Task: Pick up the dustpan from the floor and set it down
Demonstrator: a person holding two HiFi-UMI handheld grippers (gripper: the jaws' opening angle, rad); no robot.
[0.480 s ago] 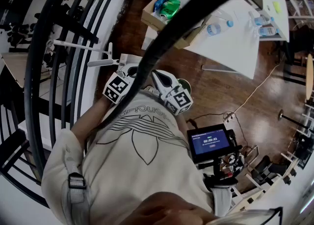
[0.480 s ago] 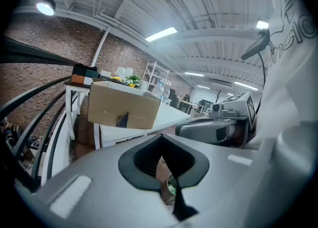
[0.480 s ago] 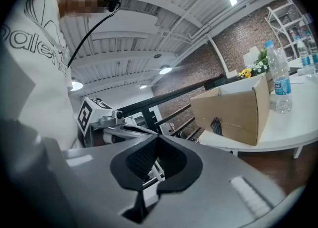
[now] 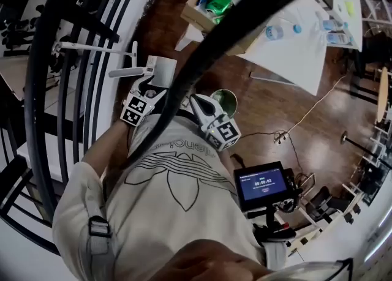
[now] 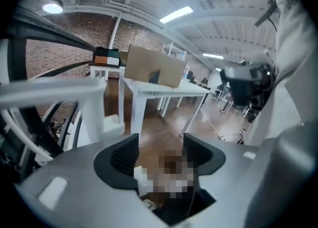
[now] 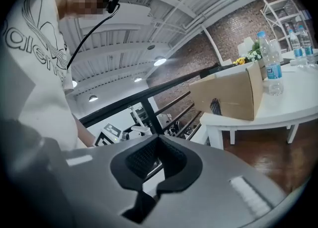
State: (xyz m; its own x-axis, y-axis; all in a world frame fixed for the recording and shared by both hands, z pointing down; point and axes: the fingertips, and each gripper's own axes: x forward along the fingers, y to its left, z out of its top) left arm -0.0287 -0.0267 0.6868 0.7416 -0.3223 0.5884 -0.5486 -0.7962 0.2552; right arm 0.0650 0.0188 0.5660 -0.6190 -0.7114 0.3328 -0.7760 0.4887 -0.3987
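Head view: a white-shirted person (image 4: 171, 206) holds both grippers at the chest beside a black railing (image 4: 61, 90).
Left gripper (image 4: 149, 81) fingers (image 5: 124, 155) stand apart with nothing between them; right gripper (image 4: 192, 98) fingers (image 6: 144, 160) are closed together, empty. The white dustpan (image 4: 162, 67) sits on the floor (image 4: 275, 108) by the railing, just ahead of the left gripper. Beyond, a desk (image 4: 300, 47) carries a cardboard box (image 4: 196, 22) and bottles (image 4: 275, 30).

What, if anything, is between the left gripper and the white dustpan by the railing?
Nothing visible does. In the head view the left gripper, jaws open, is close to the dustpan, with no object showing between them. The railing runs alongside, not across the path.
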